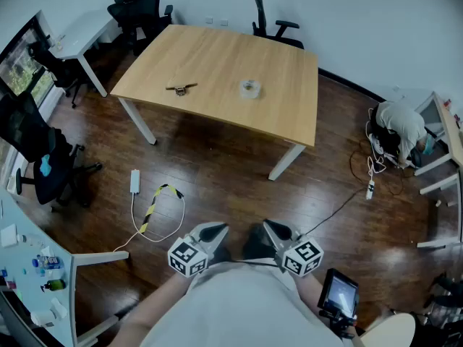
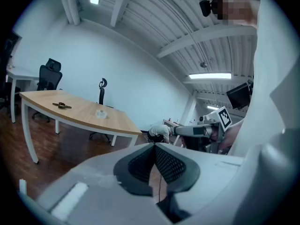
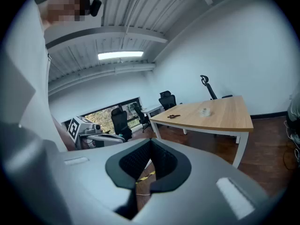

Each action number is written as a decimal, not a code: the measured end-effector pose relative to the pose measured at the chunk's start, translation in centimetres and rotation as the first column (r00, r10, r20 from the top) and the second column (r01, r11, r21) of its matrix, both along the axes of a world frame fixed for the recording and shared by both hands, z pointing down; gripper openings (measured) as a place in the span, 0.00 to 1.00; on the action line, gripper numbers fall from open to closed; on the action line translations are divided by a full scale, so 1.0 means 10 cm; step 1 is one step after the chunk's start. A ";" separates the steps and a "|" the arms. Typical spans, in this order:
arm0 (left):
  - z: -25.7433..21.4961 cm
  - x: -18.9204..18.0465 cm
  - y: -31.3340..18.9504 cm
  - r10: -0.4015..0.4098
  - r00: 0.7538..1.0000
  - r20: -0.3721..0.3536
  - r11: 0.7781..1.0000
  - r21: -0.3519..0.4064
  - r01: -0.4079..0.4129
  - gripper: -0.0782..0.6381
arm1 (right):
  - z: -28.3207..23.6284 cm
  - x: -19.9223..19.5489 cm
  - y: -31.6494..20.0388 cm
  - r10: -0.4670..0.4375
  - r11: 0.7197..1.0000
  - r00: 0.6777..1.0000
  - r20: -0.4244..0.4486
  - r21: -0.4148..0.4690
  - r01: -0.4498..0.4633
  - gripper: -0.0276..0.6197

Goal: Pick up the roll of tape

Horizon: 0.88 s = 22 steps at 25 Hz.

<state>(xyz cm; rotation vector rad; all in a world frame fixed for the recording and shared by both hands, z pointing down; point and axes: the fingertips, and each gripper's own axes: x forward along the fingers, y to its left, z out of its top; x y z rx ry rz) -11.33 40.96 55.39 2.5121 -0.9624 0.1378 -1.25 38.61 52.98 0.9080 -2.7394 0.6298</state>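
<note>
The roll of tape (image 1: 249,88) on the table (image 1: 210,53) looks light, stiff, slick, best pinched across one wall; left gripper (image 1: 210,232) and right gripper (image 1: 276,230) are closed, empty

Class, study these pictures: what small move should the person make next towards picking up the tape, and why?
Probably walk forward to the wooden table: the roll of tape lies on it, well beyond the left gripper and right gripper, both shut, empty and held close to the body.
</note>
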 end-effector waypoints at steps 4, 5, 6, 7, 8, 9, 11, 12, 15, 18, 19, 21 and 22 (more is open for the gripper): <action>0.01 0.13 -0.22 -0.002 1.000 0.016 1.000 -0.012 0.002 0.12 | 0.02 0.09 -0.23 -0.017 1.000 1.000 0.003 -0.001 0.017 0.05; 0.00 0.17 -0.30 0.000 1.000 0.020 1.000 -0.012 0.001 0.12 | 0.02 0.12 -0.31 -0.022 1.000 1.000 0.001 0.002 0.022 0.05; -0.02 0.21 -0.39 0.002 1.000 0.025 1.000 -0.010 -0.002 0.12 | 0.02 0.15 -0.39 -0.027 1.000 1.000 0.000 0.003 0.027 0.05; -0.04 0.25 -0.47 0.004 1.000 0.030 1.000 -0.008 -0.004 0.12 | 0.02 0.18 -0.47 -0.031 1.000 1.000 0.002 0.001 0.031 0.05; -0.05 0.29 -0.55 0.007 0.999 0.037 1.000 -0.007 -0.007 0.12 | 0.02 0.20 -0.55 -0.035 0.999 0.999 0.006 -0.002 0.035 0.05; -0.08 0.33 -0.64 0.009 0.999 0.045 1.000 -0.005 -0.009 0.12 | 0.02 0.24 -0.64 -0.038 0.999 0.999 0.012 -0.004 0.038 0.05; -0.13 0.45 -0.82 0.012 0.998 0.064 1.000 0.000 -0.012 0.12 | 0.01 0.32 -0.83 -0.043 0.999 0.999 0.028 -0.003 0.043 0.05; -0.16 0.51 -0.92 0.012 0.997 0.072 1.000 0.003 -0.013 0.12 | -0.01 0.36 -0.94 -0.044 0.999 0.998 0.037 0.000 0.044 0.05; -0.22 0.67 -1.19 0.006 0.996 0.089 1.000 0.009 -0.007 0.12 | -0.08 0.49 -1.24 -0.057 0.998 0.997 0.059 0.017 0.057 0.05; -0.28 0.83 -1.47 -0.004 0.994 0.112 1.000 0.021 0.002 0.12 | -0.16 0.61 -1.52 -0.078 0.996 0.994 0.077 0.039 0.075 0.05; -0.30 0.90 -1.56 -0.006 0.993 0.117 1.000 0.027 0.003 0.12 | -0.18 0.66 -1.59 -0.083 0.996 0.993 0.081 0.039 0.080 0.05; -0.36 1.01 -1.70 -0.006 0.992 0.123 0.999 0.035 0.002 0.12 | -0.19 0.76 -1.72 -0.088 0.996 0.992 0.088 0.037 0.085 0.05; -0.38 1.06 -1.75 -0.007 0.992 0.125 0.999 0.037 0.002 0.12 | -0.19 0.80 -1.77 -0.089 0.996 0.992 0.090 0.036 0.086 0.05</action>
